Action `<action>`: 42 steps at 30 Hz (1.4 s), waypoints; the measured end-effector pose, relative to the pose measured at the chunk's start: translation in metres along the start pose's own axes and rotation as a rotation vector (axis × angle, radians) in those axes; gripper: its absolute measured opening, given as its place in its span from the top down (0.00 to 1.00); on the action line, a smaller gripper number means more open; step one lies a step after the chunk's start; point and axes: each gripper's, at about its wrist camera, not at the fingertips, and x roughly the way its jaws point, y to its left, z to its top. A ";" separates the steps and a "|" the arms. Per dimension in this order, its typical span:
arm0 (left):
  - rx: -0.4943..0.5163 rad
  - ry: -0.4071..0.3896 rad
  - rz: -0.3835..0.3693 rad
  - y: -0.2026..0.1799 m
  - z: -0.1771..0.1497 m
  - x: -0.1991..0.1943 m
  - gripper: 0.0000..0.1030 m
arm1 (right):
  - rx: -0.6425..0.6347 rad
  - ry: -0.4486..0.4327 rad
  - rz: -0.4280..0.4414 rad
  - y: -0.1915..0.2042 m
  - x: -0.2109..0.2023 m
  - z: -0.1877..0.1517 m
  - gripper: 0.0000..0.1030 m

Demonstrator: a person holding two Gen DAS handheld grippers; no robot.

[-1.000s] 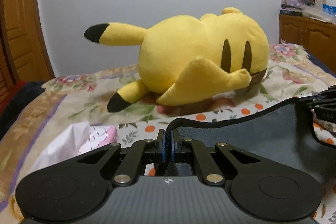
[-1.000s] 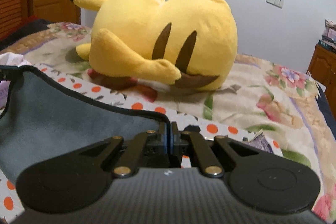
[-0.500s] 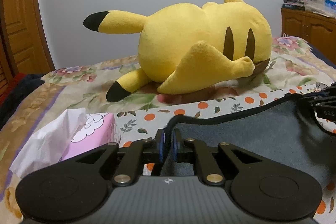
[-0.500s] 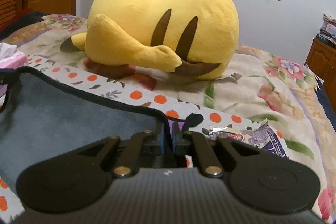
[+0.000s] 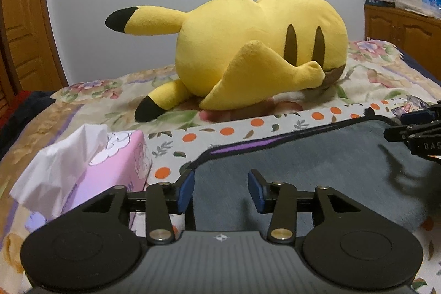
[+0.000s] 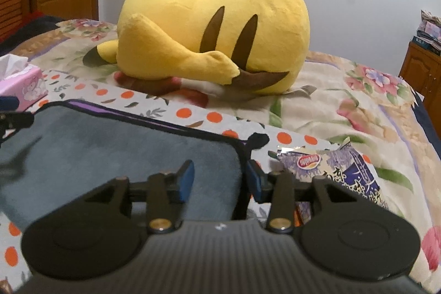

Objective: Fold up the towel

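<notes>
A grey towel with a dark hem and a purple strip lies folded flat on a dotted cloth on the bed; it also shows in the right wrist view. My left gripper is open, its blue pads either side of the towel's near left corner. My right gripper is open over the towel's near right corner. The right gripper also shows at the right edge of the left wrist view.
A big yellow plush lies behind the towel. A pink tissue box stands at the towel's left. A purple snack bag lies at its right. A wooden cabinet stands far right, a wooden door far left.
Both grippers held the towel's edge raised and shut on it; they lowered it forward onto the bed and opened. The towel now lies flat, let go.
</notes>
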 end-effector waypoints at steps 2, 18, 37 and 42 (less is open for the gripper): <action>-0.009 0.006 -0.007 -0.001 -0.001 -0.003 0.48 | 0.015 -0.001 0.012 0.000 -0.005 -0.001 0.50; -0.005 0.035 -0.073 -0.021 -0.008 -0.046 0.17 | 0.050 0.002 0.045 0.009 -0.050 -0.022 0.12; -0.008 0.035 -0.061 -0.033 -0.018 -0.097 0.01 | 0.079 -0.018 0.015 0.005 -0.100 -0.028 0.00; -0.007 0.039 -0.056 -0.034 -0.020 -0.110 0.00 | 0.076 -0.025 0.015 0.006 -0.114 -0.029 0.00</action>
